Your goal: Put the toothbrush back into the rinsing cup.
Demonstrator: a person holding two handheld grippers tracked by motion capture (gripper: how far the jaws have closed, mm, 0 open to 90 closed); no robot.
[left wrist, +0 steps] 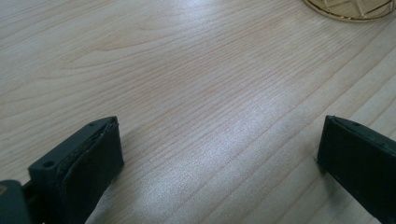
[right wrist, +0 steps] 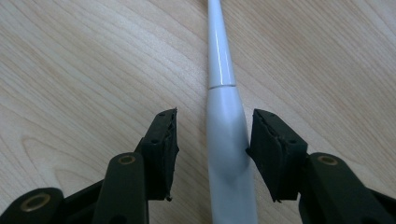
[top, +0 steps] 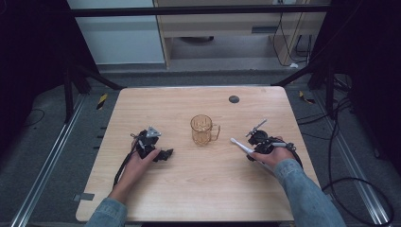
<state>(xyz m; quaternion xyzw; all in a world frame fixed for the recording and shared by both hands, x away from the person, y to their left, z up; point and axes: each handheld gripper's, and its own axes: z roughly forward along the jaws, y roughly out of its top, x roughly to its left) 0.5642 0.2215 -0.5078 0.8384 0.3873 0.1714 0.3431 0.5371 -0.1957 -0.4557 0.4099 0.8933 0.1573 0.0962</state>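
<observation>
Right gripper view: hand-held gripper (right wrist: 212,140) jaws narrow around toothbrush (right wrist: 224,121), not gripping; brush head cut off.

- In the right gripper view, the white electric toothbrush (right wrist: 224,116) is cut off by the top and bottom edges, its head unseen.
- In the left gripper view, the amber glass mug (left wrist: 350,9) shows just a sliver of base at the top edge.
- In the high view, the dark round spot (top: 233,99) on the table is too small to identify.

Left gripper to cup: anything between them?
Nothing. Bare table runs from the left gripper to the cup in the left gripper view.
</observation>
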